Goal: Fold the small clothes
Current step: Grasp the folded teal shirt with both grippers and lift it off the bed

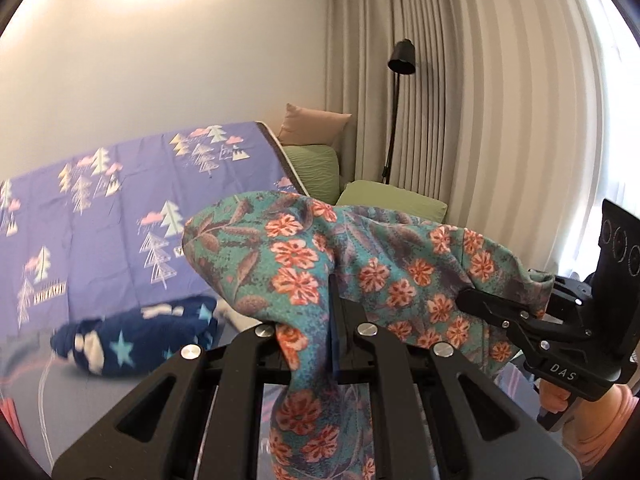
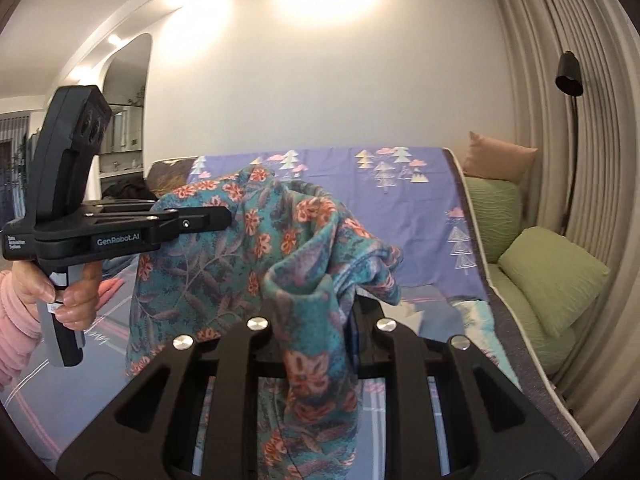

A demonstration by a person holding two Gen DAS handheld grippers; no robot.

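Note:
A teal garment with orange flowers [image 1: 360, 264] hangs in the air between both grippers, above the purple bed sheet. My left gripper [image 1: 332, 320] is shut on one edge of it; cloth drapes over and hides the fingertips. It also shows in the right wrist view [image 2: 224, 218], pinching the garment [image 2: 224, 256] at the left. My right gripper [image 2: 340, 304] is shut on the other edge, and shows in the left wrist view [image 1: 516, 312] at the right.
A purple sheet with tree prints [image 1: 120, 208] covers the bed [image 2: 400, 184]. A dark blue star-print garment [image 1: 132, 336] lies on it. Green cushions [image 2: 552, 276] and a pink pillow [image 2: 500, 156] sit to the right, with a black floor lamp [image 2: 570, 76] and curtains.

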